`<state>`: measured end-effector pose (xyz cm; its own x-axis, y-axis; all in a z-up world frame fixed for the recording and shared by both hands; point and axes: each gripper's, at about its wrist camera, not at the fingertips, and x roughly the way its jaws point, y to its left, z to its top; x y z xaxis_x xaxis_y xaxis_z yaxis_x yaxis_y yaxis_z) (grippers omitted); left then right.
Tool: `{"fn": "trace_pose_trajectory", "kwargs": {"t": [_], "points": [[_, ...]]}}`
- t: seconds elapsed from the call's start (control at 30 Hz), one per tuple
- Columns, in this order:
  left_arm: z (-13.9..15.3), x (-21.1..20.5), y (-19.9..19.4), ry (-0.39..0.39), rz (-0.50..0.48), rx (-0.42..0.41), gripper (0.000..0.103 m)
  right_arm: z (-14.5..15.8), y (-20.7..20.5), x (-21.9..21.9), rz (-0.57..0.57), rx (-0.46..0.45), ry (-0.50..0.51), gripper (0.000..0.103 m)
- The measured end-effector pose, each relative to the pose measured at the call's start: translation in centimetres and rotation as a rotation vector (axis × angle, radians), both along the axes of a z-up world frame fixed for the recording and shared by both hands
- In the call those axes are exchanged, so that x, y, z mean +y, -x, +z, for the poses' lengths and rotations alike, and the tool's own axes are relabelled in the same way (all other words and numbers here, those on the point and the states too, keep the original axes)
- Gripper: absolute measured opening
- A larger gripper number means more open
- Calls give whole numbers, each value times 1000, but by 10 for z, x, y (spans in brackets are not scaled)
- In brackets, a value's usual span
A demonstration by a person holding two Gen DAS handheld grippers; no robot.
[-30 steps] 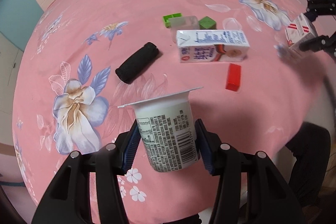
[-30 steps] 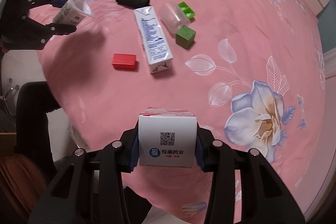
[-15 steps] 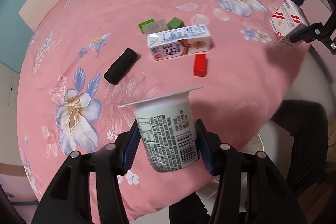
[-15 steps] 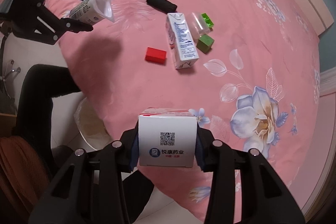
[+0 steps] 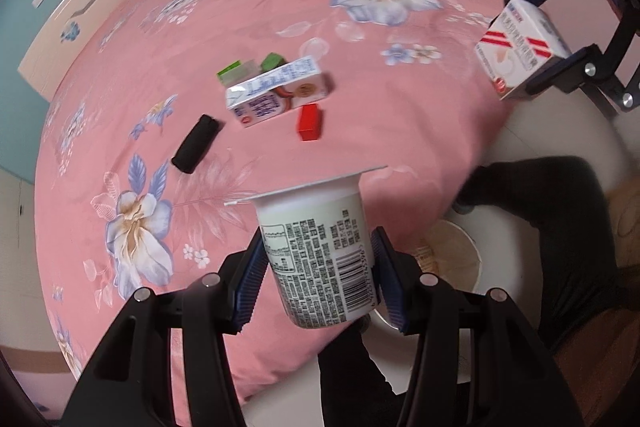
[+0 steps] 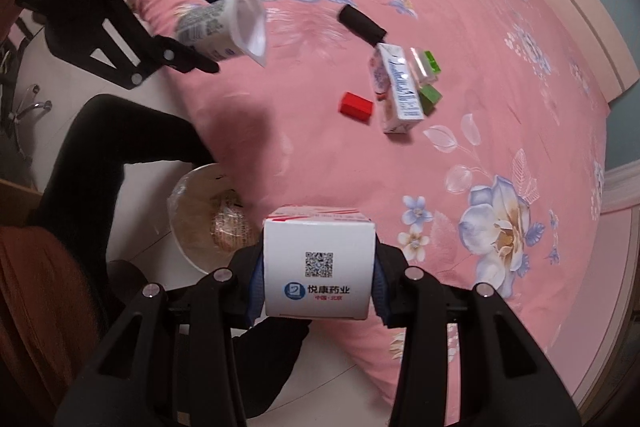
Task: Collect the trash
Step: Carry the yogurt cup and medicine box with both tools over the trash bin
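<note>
My left gripper (image 5: 318, 277) is shut on a white yogurt cup (image 5: 316, 247), held in the air above the edge of the pink flowered bed (image 5: 400, 131); the cup also shows in the right wrist view (image 6: 220, 27). My right gripper (image 6: 318, 269) is shut on a white medicine box (image 6: 318, 263) with red stripes, which also shows in the left wrist view (image 5: 520, 47). A white bin (image 6: 200, 215) lined with a bag stands on the floor by the bed, below both grippers; it also shows in the left wrist view (image 5: 452, 259).
On the bed lie a milk carton (image 5: 276, 95), a red block (image 5: 310, 123), a black roll (image 5: 196, 143), green blocks (image 5: 272, 61) and a clear cup (image 6: 418, 63). The person's dark-trousered leg (image 6: 120, 139) is beside the bin.
Both grippers have pulled back and risen away from the bed with their items held. The bin on the floor has come into view below them.
</note>
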<state>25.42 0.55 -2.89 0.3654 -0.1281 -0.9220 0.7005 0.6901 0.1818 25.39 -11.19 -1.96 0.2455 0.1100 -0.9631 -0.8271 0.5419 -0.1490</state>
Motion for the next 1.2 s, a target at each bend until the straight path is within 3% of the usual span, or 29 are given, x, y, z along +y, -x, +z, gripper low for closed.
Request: {"fn": "trace_pose_trajectory", "kwargs": {"t": [0.43,0.87,1.2], "points": [[-18,-17,58,-14,-123,22,54,-28,65,14,68,50,-44,43],[-71,-20,107,-19,-221,108,54,-78,95,28,115,136,-39,43],[-125,-27,113,-21,-238,195,54,-133,96,39,129,225,-43,43]]}}
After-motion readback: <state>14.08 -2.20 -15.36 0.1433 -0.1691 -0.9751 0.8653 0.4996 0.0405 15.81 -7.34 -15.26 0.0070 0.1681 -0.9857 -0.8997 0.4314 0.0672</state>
